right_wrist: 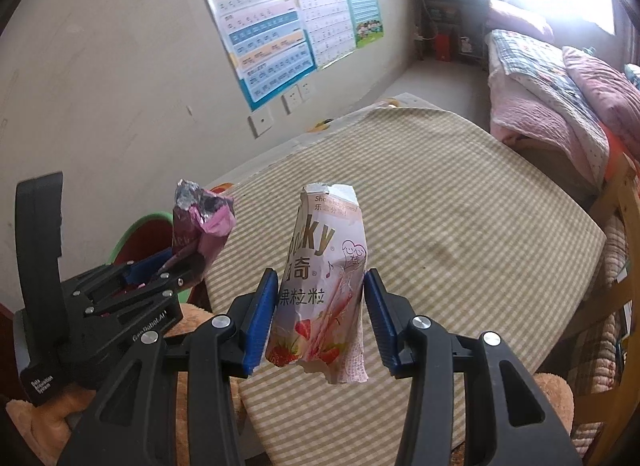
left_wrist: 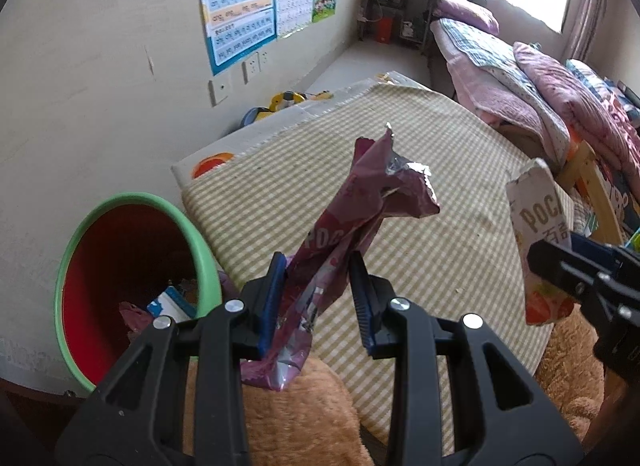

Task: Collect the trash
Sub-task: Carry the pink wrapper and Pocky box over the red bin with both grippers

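My left gripper (left_wrist: 318, 290) is shut on a crumpled purple Pocky wrapper (left_wrist: 352, 221) and holds it upright above the checked cloth. It also shows in the right wrist view (right_wrist: 202, 221) at the left. My right gripper (right_wrist: 320, 308) is shut on a torn white-and-pink Pocky strawberry box (right_wrist: 324, 286), held upright; the box also shows in the left wrist view (left_wrist: 538, 242) at the right edge. A red bin with a green rim (left_wrist: 120, 266) stands to the left of my left gripper, with some trash inside.
A table with a yellow-checked cloth (left_wrist: 400, 193) lies under both grippers. An orange plush toy (left_wrist: 288, 414) is at the near edge. The wall with posters (left_wrist: 240, 5) is at the left. A bed with pink quilts (left_wrist: 540, 97) is at the right.
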`<state>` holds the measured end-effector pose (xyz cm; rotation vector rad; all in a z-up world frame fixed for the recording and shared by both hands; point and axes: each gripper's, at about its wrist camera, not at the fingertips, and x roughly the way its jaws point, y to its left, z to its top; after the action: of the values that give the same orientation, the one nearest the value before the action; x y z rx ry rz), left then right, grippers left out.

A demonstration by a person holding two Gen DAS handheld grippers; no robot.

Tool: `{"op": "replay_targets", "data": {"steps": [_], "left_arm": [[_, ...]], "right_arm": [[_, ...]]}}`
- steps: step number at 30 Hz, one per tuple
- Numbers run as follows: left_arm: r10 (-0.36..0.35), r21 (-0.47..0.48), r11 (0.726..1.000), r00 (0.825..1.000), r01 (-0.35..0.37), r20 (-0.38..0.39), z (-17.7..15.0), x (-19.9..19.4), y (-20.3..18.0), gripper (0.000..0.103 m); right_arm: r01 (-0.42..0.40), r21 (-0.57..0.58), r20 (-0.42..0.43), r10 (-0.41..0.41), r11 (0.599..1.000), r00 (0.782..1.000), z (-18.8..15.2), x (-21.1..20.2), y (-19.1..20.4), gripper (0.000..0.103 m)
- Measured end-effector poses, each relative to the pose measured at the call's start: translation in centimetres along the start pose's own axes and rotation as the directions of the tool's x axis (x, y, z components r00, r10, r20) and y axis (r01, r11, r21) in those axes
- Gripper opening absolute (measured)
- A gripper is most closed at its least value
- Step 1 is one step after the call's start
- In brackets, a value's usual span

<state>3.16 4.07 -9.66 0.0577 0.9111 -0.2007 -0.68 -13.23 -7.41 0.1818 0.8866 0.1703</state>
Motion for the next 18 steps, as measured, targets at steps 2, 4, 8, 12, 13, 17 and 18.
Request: {"op": "replay_targets", "data": {"steps": [2,4,8,12,13,17,18], "left_arm": [[0.008,-0.011,1.000,1.000,-0.008,0.008,0.0,-0.2,0.7,0.031],[0.016,-0.027,1.000,1.000,-0.015,0.015,0.0,-0.4,1.5,0.031],[0.030,-0.067,0.997,0.999,-0.029,0.018,-0.1,-0.6,3.4,0.031],[0.052,-0.106,0.993,0.999,-0.050,0.017,-0.5,-0.7,5.4,0.031],[0.057,-0.117,0.992,0.998,-0.055,0.015,-0.6,-0.7,6.0,0.031],[0.075,-0.157,0.985,0.997,-0.072,0.012,-1.2,-0.9,7.9,0.031],[0.079,-0.163,0.984,0.997,-0.077,0.011,-1.3,-0.9,8.2,0.031]], "right_arm": [[-0.009,-0.003,-0.008,0.009,1.000,1.000,0.1,0.3,0.5,0.044],[-0.006,-0.025,-0.016,0.006,1.000,1.000,0.3,0.7,1.3,0.044],[-0.014,-0.058,-0.032,0.012,0.998,0.999,0.5,1.5,2.7,0.044],[-0.025,-0.094,-0.046,0.021,0.995,0.999,0.6,2.3,4.4,0.044],[-0.028,-0.102,-0.050,0.023,0.994,0.998,0.6,2.5,4.7,0.044],[-0.040,-0.137,-0.064,0.031,0.990,0.997,0.8,3.3,6.4,0.044],[-0.044,-0.144,-0.066,0.035,0.989,0.997,0.8,3.4,6.8,0.044]]}}
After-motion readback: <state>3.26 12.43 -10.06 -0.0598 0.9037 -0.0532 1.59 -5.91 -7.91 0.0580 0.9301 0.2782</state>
